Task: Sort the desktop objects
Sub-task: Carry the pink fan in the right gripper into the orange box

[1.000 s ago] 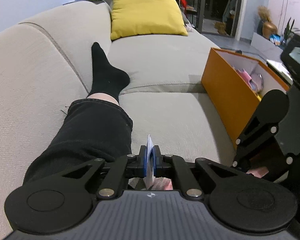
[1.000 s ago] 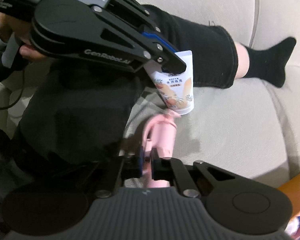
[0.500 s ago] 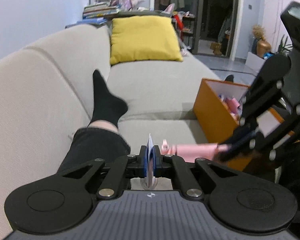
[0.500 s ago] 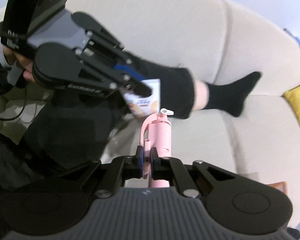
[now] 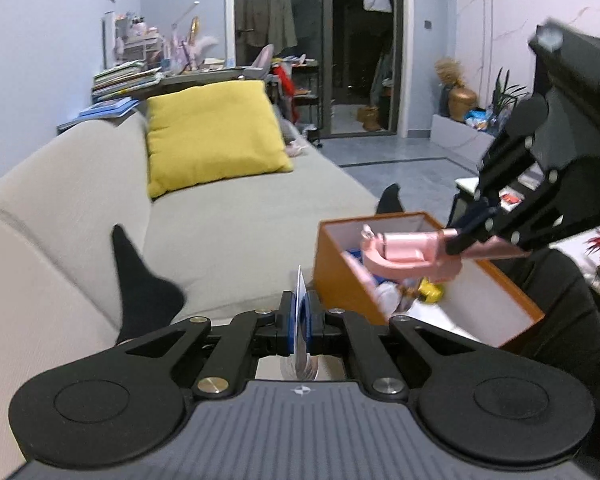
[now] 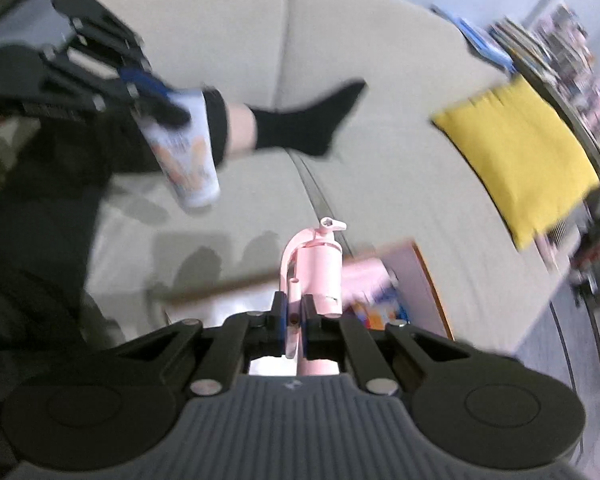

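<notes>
The left tool [image 5: 299, 322] is pressed together on the flat crimped end of a white tube [image 6: 188, 156]; in the left wrist view only the thin edge of that end shows, upright between the blue pads, while the right wrist view shows the tube's printed body hanging down and tilted from the tool's tips [image 6: 168, 110], its cap end lowest, above the sofa [image 5: 236, 224] seat and clear of it. The right tool [image 6: 294, 316] is pinched on a pink bottle-shaped object [image 6: 320, 276] with a curved handle and a small white nozzle at its far end; the grip is on the narrow handle side, and the pink body runs straight out ahead of the tips. Seen from the left wrist, the right tool [image 5: 470, 232] holds this pink object [image 5: 412, 250] roughly level, directly above the open top of the orange box [image 5: 340, 268], not touching its walls. The orange box stands on the sofa seat at the front edge, white inside, with several small items lying in it, blurred; a yellow one and a blue one can be made out. The left tool is just beside the box's near corner, on the side toward the sofa back. A person's leg in dark trousers and a black sock [image 6: 312, 120] lies on the seat on that same side of the box. A yellow cushion [image 5: 212, 136] leans against the sofa back well beyond the box.
</notes>
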`<move>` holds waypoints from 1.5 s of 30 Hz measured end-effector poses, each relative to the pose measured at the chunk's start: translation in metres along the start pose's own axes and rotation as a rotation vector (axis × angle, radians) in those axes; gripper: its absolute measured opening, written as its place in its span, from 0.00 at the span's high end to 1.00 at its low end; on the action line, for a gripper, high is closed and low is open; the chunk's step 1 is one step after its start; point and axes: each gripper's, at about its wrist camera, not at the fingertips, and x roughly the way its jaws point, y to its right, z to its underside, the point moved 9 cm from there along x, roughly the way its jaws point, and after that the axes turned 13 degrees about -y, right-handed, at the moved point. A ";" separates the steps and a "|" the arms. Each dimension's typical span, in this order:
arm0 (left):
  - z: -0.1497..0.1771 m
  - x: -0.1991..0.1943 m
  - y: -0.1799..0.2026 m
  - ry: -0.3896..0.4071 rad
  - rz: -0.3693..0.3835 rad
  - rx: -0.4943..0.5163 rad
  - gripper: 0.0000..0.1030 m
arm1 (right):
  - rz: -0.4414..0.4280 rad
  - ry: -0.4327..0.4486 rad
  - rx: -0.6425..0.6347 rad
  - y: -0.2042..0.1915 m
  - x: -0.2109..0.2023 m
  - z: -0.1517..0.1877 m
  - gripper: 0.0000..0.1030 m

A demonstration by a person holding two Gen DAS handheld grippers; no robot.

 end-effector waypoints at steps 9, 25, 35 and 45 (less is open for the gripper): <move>-0.038 0.021 0.046 0.018 0.090 0.089 0.95 | -0.110 -0.092 0.021 0.012 0.055 0.043 0.94; -0.060 0.070 0.078 -0.062 0.143 0.134 0.95 | -0.625 -0.054 -0.265 -0.036 0.107 0.051 0.94; -0.065 0.089 0.075 -0.095 0.157 0.119 0.95 | -0.740 -0.088 -0.354 -0.036 0.142 0.036 0.92; -0.065 0.100 0.068 -0.106 0.176 0.100 0.95 | -0.724 -0.097 -0.292 -0.024 0.159 0.036 0.38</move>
